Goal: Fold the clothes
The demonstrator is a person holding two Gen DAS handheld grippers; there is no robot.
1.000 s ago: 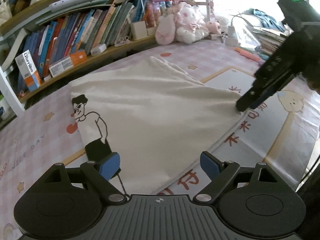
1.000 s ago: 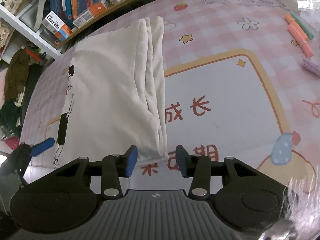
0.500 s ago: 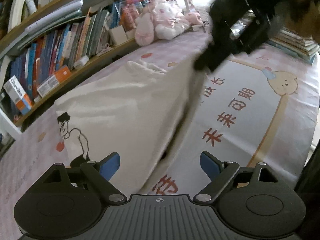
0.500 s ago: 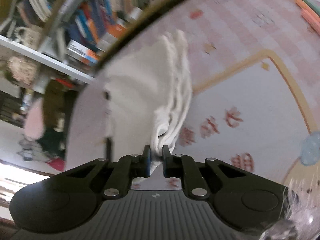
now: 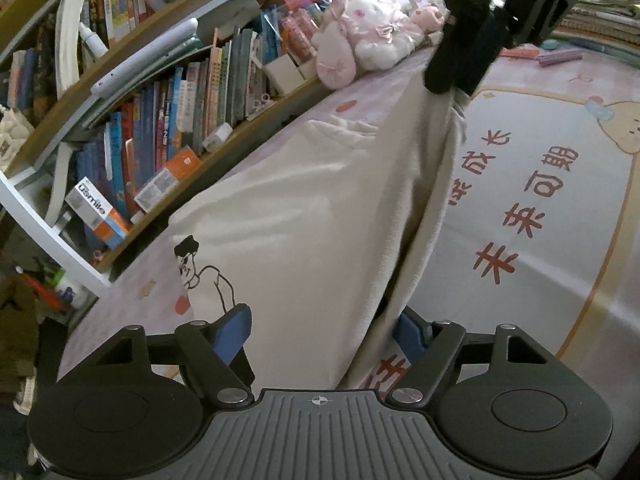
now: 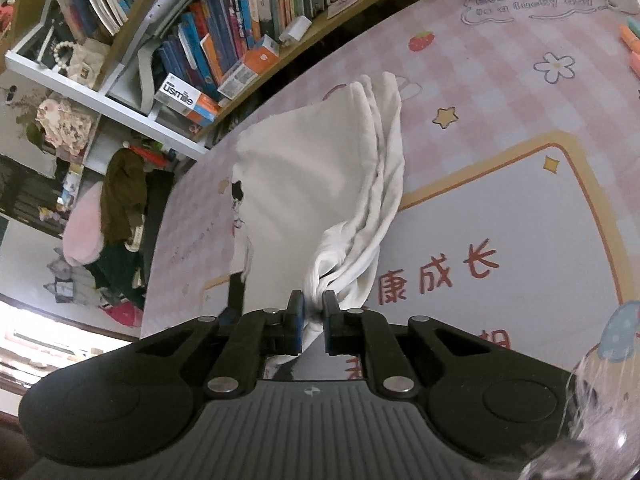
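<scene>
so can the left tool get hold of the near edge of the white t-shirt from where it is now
Probably yes. The left tool already straddles the near edge of the white t-shirt, its jaws closing with cloth between them and nothing blocking. The right tool is shut on the raised corner.

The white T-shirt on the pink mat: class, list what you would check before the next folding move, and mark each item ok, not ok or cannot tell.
1. Right gripper shut on the white T-shirt, cloth bunched between its fingers: ok.
2. Held edge raised off the pink mat: ok, it hangs up to the gripper in the left wrist view.
3. Left gripper gripping the shirt: not ok; its fingers are closing with the near hem between them, not yet pressing.
4. Cartoon print lying flat: ok.
5. Far end of the shirt smooth: not ok, it is ridged in the right wrist view.
6. Layers aligned under the lifted edge: cannot tell.
</scene>
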